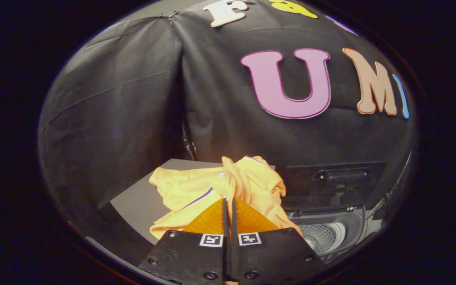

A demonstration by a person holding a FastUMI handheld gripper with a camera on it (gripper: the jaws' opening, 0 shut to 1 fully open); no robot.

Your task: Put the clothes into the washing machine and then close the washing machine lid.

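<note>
The gripper [228,206] has its two orange fingers [212,219] pressed close together, with just a thin dark slit between them. The tips poke into the yellow clothes [216,186], and a bit of cloth seems to be pinched there, though the fold hides the spot, so it is hard to be sure.

The clothes are a crumpled heap. Most of it sits just past the tips and bunches up high. A thin purple stripe runs across the cloth near the fingers. The heap rests on a grey table [137,206]. On the side away from the washing machine [327,233], the heap stops and bare table goes on to its edge.

The washing machine stands right beside the clothes. Its lid [335,184] is up, standing tall behind the hole. The round drum with little holes is open at the top, and nothing blocks the way in.
</note>
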